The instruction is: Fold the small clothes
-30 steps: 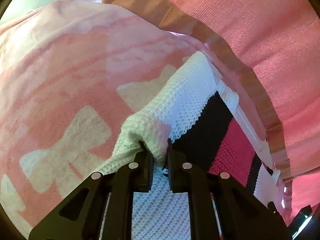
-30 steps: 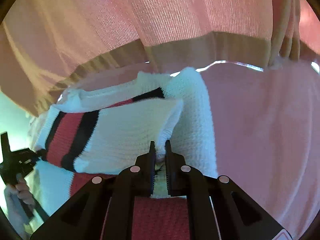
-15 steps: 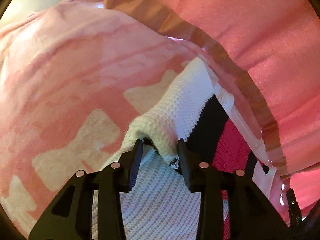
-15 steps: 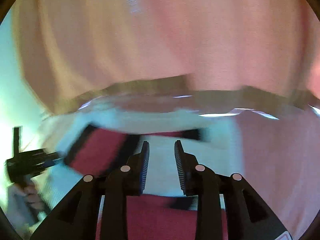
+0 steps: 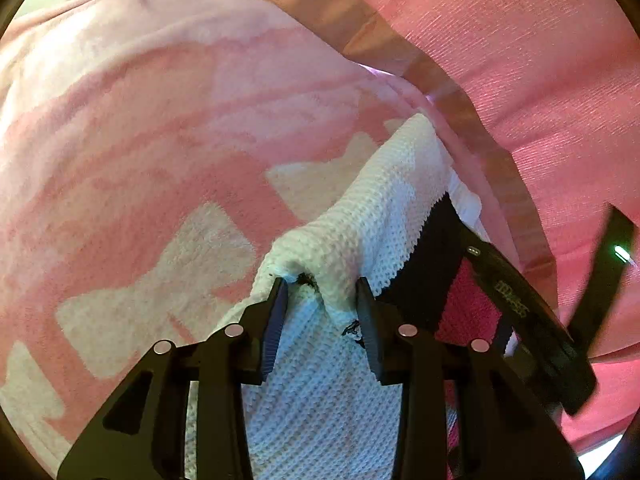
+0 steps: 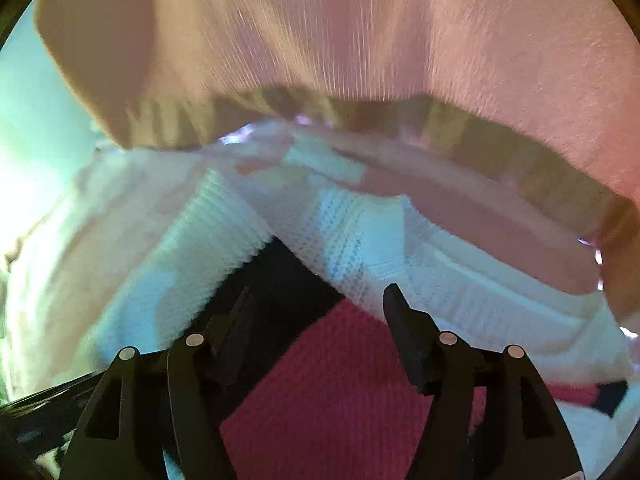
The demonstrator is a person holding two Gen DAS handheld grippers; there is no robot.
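Note:
A small knit sweater (image 5: 384, 208), white with black and red stripes, lies folded on a pink blanket. My left gripper (image 5: 320, 300) is open, its jaws on either side of a raised white fold of the knit. My right gripper (image 6: 318, 308) is open wide and empty, just above the sweater's red and black stripes (image 6: 320, 364); that view is blurred. The right gripper's black body (image 5: 532, 320) shows at the right edge of the left wrist view.
The pink blanket with pale bow shapes (image 5: 160, 168) covers the surface under the sweater. A pink curtain with a brown hem (image 5: 520, 60) hangs close behind; it also fills the top of the right wrist view (image 6: 360, 40).
Both grippers were shut on folds of the sweater a second ago; both have opened and let go. The right gripper has swung left over the sweater toward my left gripper.

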